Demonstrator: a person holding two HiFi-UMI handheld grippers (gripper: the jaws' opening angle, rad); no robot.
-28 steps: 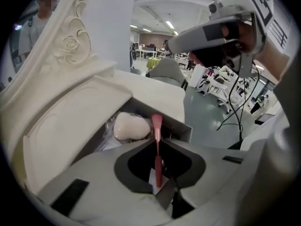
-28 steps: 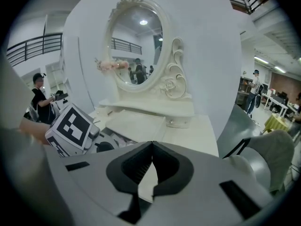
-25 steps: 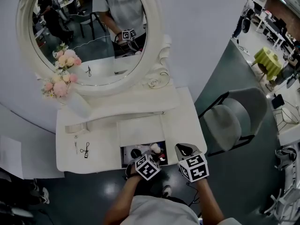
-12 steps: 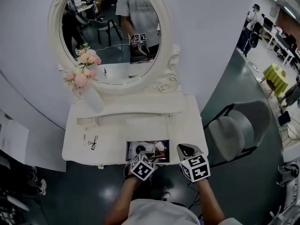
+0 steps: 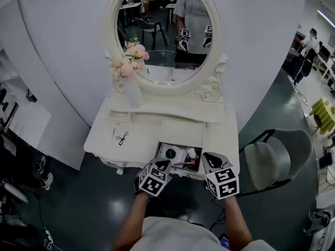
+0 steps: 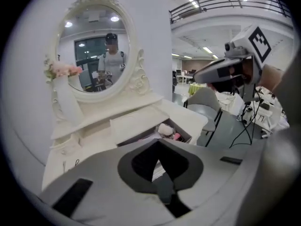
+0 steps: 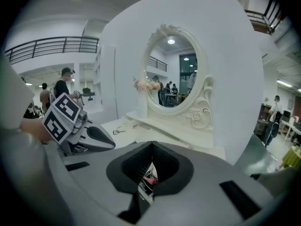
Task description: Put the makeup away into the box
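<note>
Left gripper, head view: left gripper [image 5: 162, 164] hangs over the near-left corner of the box [image 5: 180, 145], marker cube towards the person.
Right gripper, head view: right gripper [image 5: 210, 159] sits just beside the box's right end, over the front edge of the dressing table [image 5: 136, 140].
Makeup, head view: makeup [image 5: 171, 153] lies inside the open box, just ahead of both sets of tips and touching neither.
Left gripper view: left gripper [image 6: 159, 141] has just been closing; its tips now meet with nothing between them. The makeup [image 6: 166, 129] shows beyond them in the box [image 6: 184, 134]. The right gripper [image 6: 200, 76] is held higher, to the right.
Right gripper view: right gripper [image 7: 151, 144] is clenched and empty; a pink bit of makeup [image 7: 150, 180] shows through the slit below the tips. The left gripper [image 7: 106, 142] is at the left.
</note>
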